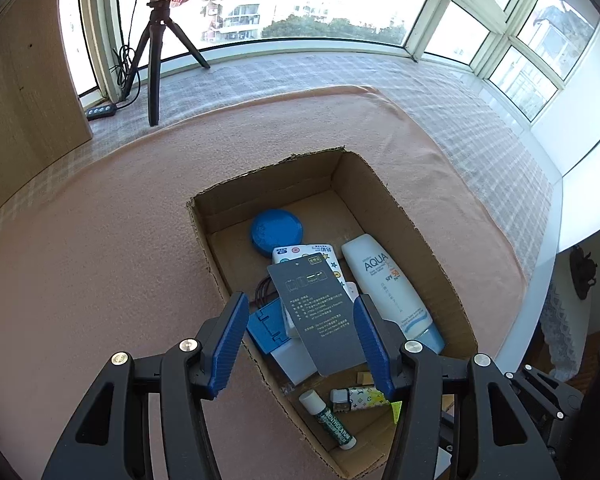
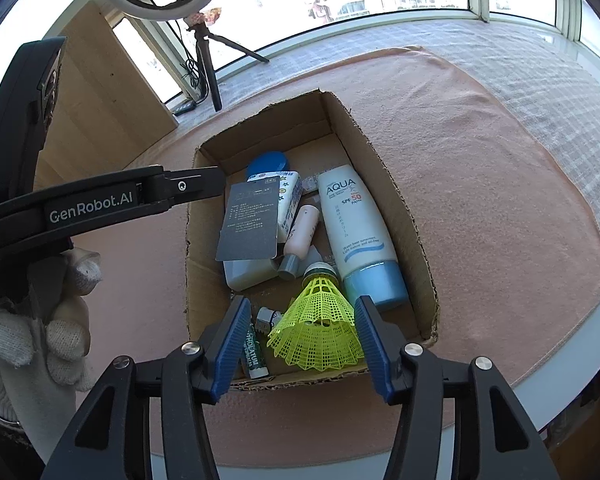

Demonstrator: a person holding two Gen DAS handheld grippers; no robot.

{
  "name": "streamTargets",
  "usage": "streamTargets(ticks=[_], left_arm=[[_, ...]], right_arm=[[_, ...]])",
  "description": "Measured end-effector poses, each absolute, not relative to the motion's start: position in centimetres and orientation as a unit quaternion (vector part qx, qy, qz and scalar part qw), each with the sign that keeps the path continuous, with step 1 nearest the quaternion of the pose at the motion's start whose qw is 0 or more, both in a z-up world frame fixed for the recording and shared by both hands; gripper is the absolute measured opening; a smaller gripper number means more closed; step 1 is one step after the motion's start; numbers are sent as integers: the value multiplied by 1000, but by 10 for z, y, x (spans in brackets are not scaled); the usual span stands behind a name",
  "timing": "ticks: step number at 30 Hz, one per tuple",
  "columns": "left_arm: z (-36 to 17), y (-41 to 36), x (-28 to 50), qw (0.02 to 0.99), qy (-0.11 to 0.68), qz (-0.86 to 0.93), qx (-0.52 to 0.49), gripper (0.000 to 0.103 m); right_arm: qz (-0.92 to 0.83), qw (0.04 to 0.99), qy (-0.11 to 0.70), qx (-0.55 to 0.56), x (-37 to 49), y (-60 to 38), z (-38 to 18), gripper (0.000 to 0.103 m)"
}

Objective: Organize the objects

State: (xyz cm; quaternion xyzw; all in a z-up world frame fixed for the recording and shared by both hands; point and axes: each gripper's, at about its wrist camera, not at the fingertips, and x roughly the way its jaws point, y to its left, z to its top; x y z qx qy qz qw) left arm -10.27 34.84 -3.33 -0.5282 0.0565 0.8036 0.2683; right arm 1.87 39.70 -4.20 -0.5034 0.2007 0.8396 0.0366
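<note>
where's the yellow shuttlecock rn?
Right wrist view: yellow shuttlecock between the open right claw pads, inside the cardboard box, just below the sunscreen tube.

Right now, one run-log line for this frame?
left gripper: open above grey card | right gripper: open around yellow shuttlecock, pads apart | cardboard box: sunscreen tube inside

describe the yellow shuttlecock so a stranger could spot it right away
Look in the open cardboard box on the pink cloth. At its near end, beside the white AQUA sunscreen tube, lies the shuttlecock: the only neon-yellow thing, with a netted plastic skirt.
</note>
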Motion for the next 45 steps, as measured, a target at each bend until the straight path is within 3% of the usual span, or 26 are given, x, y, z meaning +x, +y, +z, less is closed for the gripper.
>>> streamTargets(ticks=[12,16,22,45], left_arm=[[-18,265,-96,220,46,832,-507,58],[-14,232,-91,198,37,842,-501,58],[-12,180,-79,164,22,853,-495,58],[-15,18,-16,35,-34,876,-480,58]], right_arm=[[846,8,175,-504,2,354,-32,51],[851,-6,160,-501,-3,332,-27,59],[860,-20,124,-494,-14,296,-19,61],[870,-92,50,-483,-31,168,-7,61]])
